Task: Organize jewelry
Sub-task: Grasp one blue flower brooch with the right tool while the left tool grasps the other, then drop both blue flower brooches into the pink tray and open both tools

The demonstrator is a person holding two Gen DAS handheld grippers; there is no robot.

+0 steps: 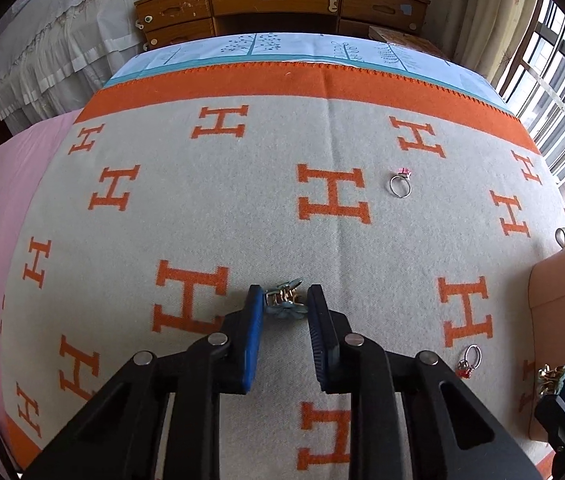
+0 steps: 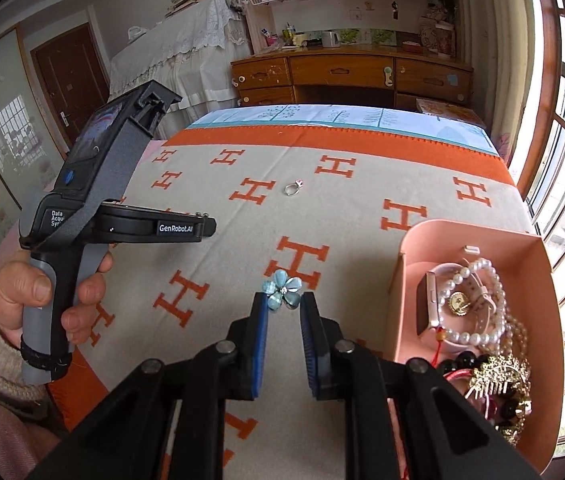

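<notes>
1. Clip (image 1: 284,300), teal petals on a gold spring, sits between the left gripper (image 1: 282,294) tips. The jaws are narrowed onto it, apparently pinching it above the blanket (image 1: 242,208) rather than leaving it there.
2. Flower (image 2: 284,294), pale blue with a small stone, is nipped at the very tips of the right gripper (image 2: 284,300). The left view shows this gripper carrying a teal and gold piece just beside the box (image 2: 410,252), so it is probably about to be dropped in.
3. The box is open-topped and stands on the bed's right side, near the right hand's reach, which suits collecting.
4. Count in the jaws: two flower pieces, one each.
5. Count loose on the blanket: a pink-stone ring (image 1: 399,184) and a red-stone ring (image 1: 468,360), well apart. A loop (image 1: 562,236) by the box may be a third; I cannot tell.
6. Count in the box: one watch (image 2: 428,304), pearls (image 2: 478,300), dark beads and a gold comb (image 2: 498,376), tangled together.
</notes>
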